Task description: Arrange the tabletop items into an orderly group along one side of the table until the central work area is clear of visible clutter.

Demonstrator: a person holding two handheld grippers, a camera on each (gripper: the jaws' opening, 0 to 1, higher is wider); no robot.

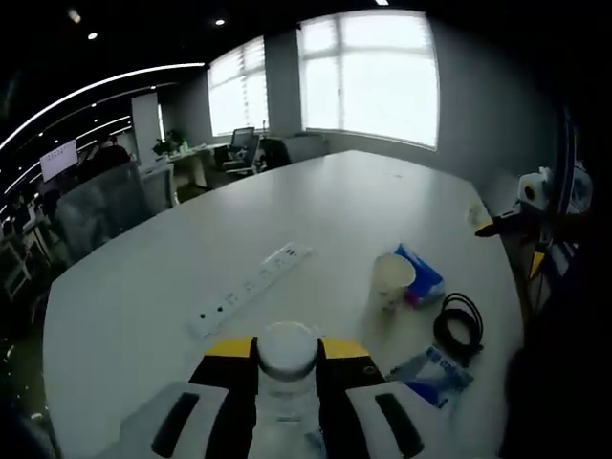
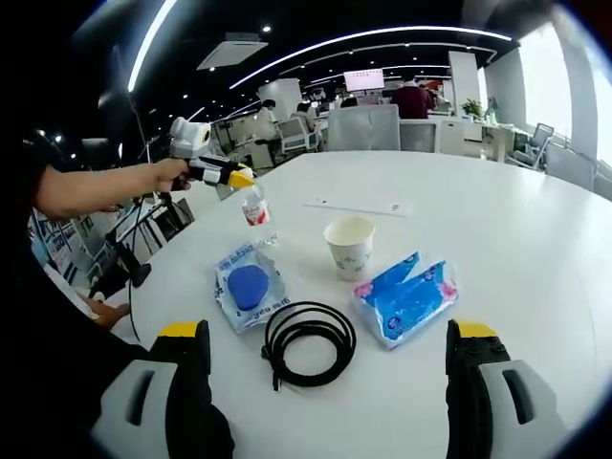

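My left gripper is shut on a clear water bottle with a white cap, gripped near its neck. From the right gripper view the same left gripper holds the bottle tilted, just over the table's left part. My right gripper is open wide and holds nothing, just short of a black cable coil. Beyond the coil lie a clear pouch with a blue pad, a paper cup and a blue tissue pack. A white power strip lies farther back.
The white table is large and oval, with its far half bare. The cup, tissue pack, coil, pouch and power strip sit near its edge. The right gripper comes in from the right. Office chairs stand around.
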